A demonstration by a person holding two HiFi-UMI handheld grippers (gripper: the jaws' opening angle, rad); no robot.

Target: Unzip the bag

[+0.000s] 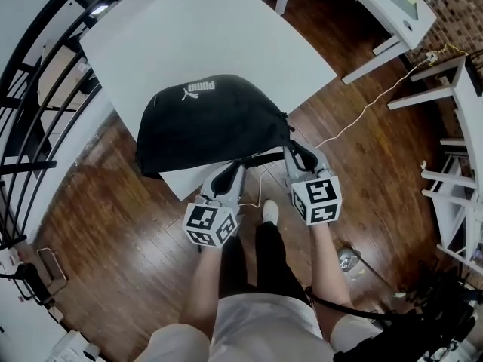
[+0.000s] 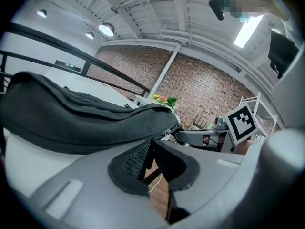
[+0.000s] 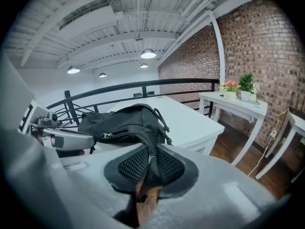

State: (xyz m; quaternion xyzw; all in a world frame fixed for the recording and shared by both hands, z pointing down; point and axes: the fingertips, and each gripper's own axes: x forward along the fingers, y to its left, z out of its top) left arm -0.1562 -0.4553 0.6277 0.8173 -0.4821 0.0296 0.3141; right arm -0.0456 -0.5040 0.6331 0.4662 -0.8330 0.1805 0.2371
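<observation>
A black bag (image 1: 211, 123) lies on the near corner of a white table (image 1: 204, 29). My left gripper (image 1: 230, 173) is at the bag's front edge, its jaws nearly together on a thin black strap (image 1: 260, 158) of the bag. In the left gripper view the strap (image 2: 151, 149) runs down between the pads of that gripper (image 2: 151, 159). My right gripper (image 1: 299, 155) is shut on the bag's right end. The right gripper view shows its pads (image 3: 150, 166) pinching a fold of the bag (image 3: 128, 123). A silver zip pull (image 3: 107, 135) shows on the bag's side, near the left gripper (image 3: 62, 140).
A black railing (image 1: 30, 89) runs along the left. A white side table (image 1: 392, 6) with plants stands at the back right, with white furniture (image 1: 453, 127) at the right. A white cable (image 1: 362, 111) crosses the wooden floor. The person's legs and shoe (image 1: 270, 211) are below the grippers.
</observation>
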